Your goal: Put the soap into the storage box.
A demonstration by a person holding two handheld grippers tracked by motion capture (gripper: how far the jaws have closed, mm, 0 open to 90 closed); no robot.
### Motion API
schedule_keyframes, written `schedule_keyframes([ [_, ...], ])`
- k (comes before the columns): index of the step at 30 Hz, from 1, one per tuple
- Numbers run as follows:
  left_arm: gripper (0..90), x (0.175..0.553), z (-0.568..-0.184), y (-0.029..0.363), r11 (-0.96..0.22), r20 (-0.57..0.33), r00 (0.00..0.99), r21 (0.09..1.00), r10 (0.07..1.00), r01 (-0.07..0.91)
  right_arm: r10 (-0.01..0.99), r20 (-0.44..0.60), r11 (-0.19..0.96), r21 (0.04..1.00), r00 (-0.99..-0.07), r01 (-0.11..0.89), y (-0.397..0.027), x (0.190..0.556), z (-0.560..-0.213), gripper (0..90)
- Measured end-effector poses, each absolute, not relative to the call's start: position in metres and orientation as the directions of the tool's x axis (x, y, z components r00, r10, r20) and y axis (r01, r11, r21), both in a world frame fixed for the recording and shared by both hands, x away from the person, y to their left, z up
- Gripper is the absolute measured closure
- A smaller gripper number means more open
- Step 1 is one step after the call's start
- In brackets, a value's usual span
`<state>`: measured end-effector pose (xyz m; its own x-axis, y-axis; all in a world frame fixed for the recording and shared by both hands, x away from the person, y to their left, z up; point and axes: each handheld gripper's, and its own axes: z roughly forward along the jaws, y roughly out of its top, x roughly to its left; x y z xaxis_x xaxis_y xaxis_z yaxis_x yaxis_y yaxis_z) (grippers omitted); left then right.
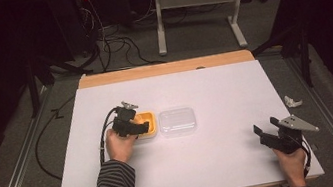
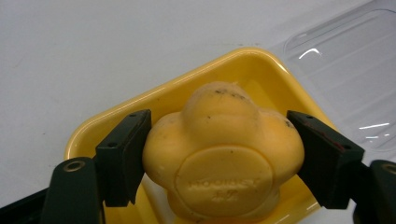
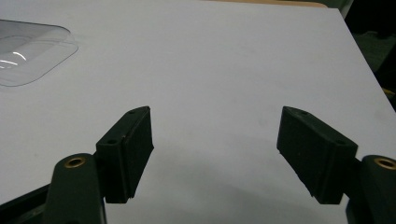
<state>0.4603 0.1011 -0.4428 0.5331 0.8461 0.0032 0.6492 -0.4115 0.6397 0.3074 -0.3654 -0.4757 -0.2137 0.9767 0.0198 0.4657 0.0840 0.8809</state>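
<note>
Two hand-held grippers work over the white table (image 1: 225,155): nearest, at the front right corner, the right hand-held gripper (image 1: 267,129) hovers with its jaws wide apart and nothing between them. Farther in, left of centre, the left hand-held gripper (image 2: 219,140) has its jaws pressed against both sides of a yellow flower-shaped toy (image 2: 222,158), which sits in a yellow tray (image 2: 243,63). Just beside the tray, on its right, a clear lid (image 1: 177,120) lies flat on the table, and beyond the far edge cables (image 1: 116,43) trail across the floor.
</note>
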Motion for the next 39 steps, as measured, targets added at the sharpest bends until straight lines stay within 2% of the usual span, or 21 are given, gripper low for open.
schedule_keyframes([
  [19, 25.2, 0.464, -0.454, 0.092, -0.421, 0.011, 0.534, 0.630, 0.845, 0.652, 0.976, 0.023, 0.082, 0.881, -0.216, 0.465, -0.366, 0.307, -0.476, 27.2],
  [39, 20.8, 0.453, -0.434, 0.100, -0.374, 0.003, 0.524, 0.704, 0.852, 0.604, 0.977, 0.023, 0.082, 0.879, -0.214, 0.470, -0.365, 0.308, -0.476, 27.2],
])
